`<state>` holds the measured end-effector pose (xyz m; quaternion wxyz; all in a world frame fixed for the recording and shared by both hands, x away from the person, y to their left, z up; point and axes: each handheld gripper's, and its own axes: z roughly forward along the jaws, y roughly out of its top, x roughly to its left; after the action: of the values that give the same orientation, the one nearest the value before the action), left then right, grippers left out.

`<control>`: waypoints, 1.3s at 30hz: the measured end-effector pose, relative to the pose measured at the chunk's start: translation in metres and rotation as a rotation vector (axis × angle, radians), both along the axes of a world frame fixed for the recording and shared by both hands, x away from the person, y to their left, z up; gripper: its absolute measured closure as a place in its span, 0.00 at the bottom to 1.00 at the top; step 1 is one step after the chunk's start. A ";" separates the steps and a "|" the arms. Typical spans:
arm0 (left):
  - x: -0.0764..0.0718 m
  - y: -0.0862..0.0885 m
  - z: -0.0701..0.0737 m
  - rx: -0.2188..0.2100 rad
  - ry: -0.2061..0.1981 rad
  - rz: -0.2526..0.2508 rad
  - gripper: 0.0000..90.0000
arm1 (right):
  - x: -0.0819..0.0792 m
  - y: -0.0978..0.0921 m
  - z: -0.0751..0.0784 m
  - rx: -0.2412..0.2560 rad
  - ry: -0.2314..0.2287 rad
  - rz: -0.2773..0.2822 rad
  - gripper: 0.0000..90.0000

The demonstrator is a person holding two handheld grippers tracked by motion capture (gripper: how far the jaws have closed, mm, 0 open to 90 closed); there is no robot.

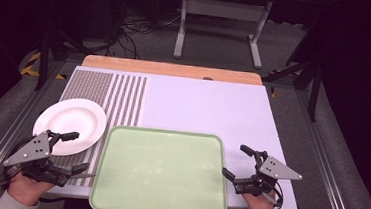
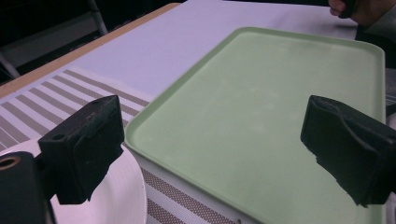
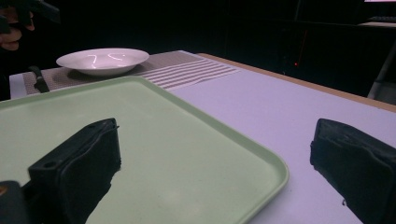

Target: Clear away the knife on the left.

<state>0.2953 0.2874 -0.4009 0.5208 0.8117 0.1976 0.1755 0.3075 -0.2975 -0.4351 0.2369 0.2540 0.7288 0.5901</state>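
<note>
A pale green tray (image 1: 160,170) lies empty at the table's near middle, with a white plate (image 1: 72,120) to its left on a striped placemat (image 1: 119,97). My left gripper (image 1: 77,152) is held open between the plate and the tray's left rim, nothing between its jaws. At the tray's right edge my right gripper (image 1: 236,162) is open too, jaws apart over the tray's corner and the white table. In the left gripper view the tray (image 2: 280,102) lies ahead with the plate (image 2: 116,196) below the left jaw. The right gripper view shows the tray (image 3: 154,140) and the plate (image 3: 102,59) farther off.
The white table top (image 1: 208,106) stretches behind the tray, with a wooden strip (image 1: 171,69) along its far edge. A metal table frame (image 1: 222,22) and cables stand on the floor beyond. Dark rails run along both table sides.
</note>
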 end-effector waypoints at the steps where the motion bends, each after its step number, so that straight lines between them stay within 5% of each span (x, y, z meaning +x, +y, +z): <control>1: 0.000 0.000 0.000 0.000 0.000 0.000 0.08 | 0.000 0.000 0.000 0.000 0.000 0.001 0.02; 11: 0.002 0.006 0.015 0.164 0.050 -0.054 0.08 | 0.001 0.001 -0.001 -0.006 0.011 0.011 0.02; 23: 0.006 0.011 0.012 0.335 0.132 -0.079 0.09 | 0.001 0.002 -0.002 -0.009 0.018 0.020 0.02; 31: 0.009 0.015 0.010 0.418 0.175 -0.102 0.09 | 0.002 0.003 -0.002 -0.013 0.023 0.025 0.02; 39: 0.016 0.019 0.004 0.464 0.259 -0.151 0.10 | 0.001 0.001 -0.001 -0.013 0.020 0.022 0.03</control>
<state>0.3110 0.3064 -0.3969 0.3029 0.9374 0.1563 0.0714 0.3085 -0.2963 -0.4363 0.2245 0.2503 0.7378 0.5854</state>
